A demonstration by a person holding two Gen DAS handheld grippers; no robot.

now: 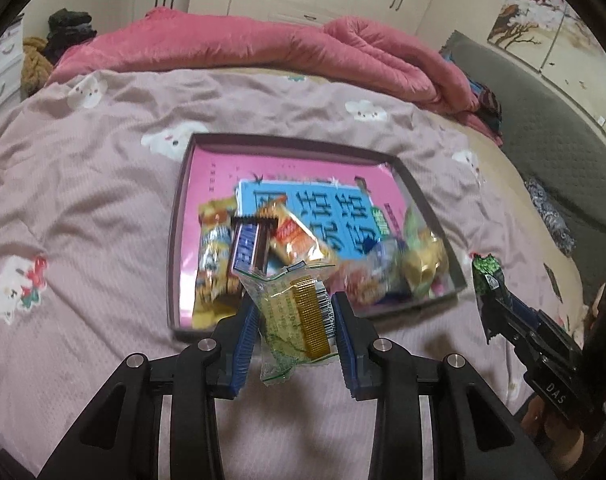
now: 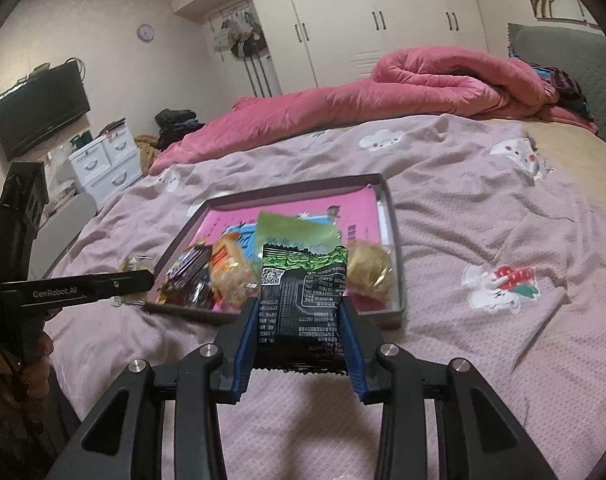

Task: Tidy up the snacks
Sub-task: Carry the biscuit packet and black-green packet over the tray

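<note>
Resting on the pink bedcover (image 1: 83,200), the shallow dark tray (image 1: 175,248) is the one stiff, flat thing here; its low walls would take a pinch anywhere along the rim. One tray only, lined with a pink and blue printed sheet (image 1: 223,172).

Inside it lies a loose heap of wrapped snacks. On the left wrist view I count roughly seven: a yellow patterned pack (image 1: 213,256), a dark blue bar (image 1: 249,248), an orange packet (image 1: 297,238), and a blurred cluster at the right corner (image 1: 395,268) that I cannot separate with certainty. All look light, crinkly and slippery, likely to slide against each other, and best pinched across the filled middle, not by the thin sealed ends.

Two more packets are off the tray, one in each tool. The right gripper (image 2: 301,320) is clamped, jaws narrow, on the black and green packet (image 2: 303,288), pads pressing its two long sides; the foil seems stiff enough to stand upright above the tray's near edge. The left gripper (image 1: 299,320) pinches the clear green-printed packet (image 1: 299,308), a soft pouch with a gold slab inside that looks breakable, so I judge a gentle squeeze safest. It hangs over the tray's near wall.
</note>
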